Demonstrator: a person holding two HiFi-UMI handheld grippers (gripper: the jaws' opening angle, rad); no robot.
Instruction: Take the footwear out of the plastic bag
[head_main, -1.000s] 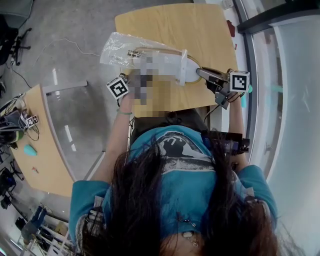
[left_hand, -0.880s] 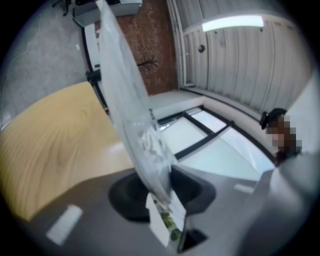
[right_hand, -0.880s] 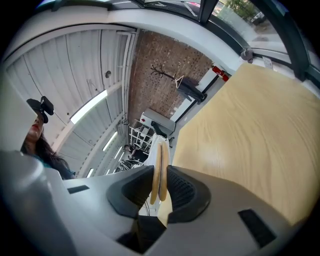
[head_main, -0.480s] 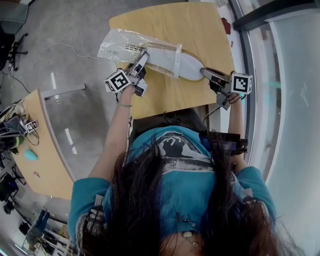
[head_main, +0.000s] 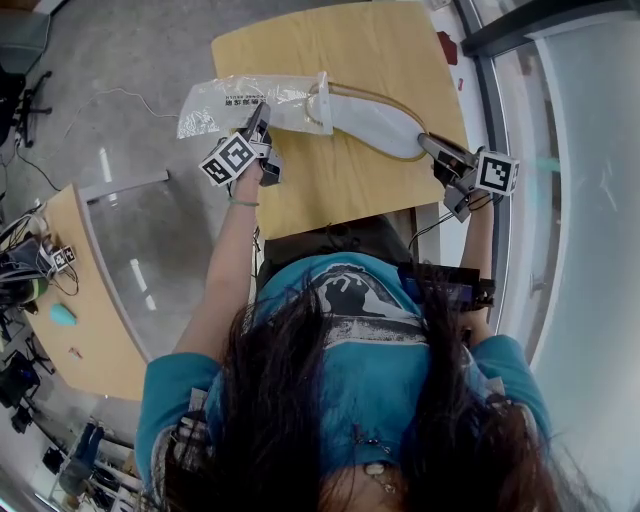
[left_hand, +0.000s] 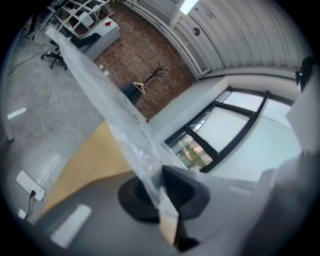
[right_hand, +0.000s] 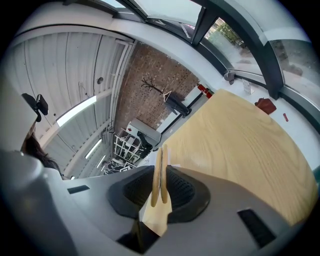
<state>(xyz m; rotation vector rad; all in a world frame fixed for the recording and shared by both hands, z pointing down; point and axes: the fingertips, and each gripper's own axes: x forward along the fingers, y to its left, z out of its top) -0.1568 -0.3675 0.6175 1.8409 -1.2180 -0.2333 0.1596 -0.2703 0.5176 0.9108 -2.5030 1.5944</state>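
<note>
Pinched the plastic bag (head_main: 215, 103) tight in the left tongs (head_main: 260, 112). Squeezed the slippers (head_main: 375, 118) in the right tongs (head_main: 430, 145), well apart from the left.

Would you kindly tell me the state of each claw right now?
Left claw: just closed, now shut on the plastic bag.
Right claw: shut on the footwear.

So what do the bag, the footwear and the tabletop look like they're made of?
The plastic bag: thin clear film, glossy; it crinkles, and the floor shows through it. The footwear: matte white, probably cloth, with thin tan soles, perhaps foam or card; hard to tell. The table: pale wood or wood-look laminate, smooth, with visible grain.
</note>
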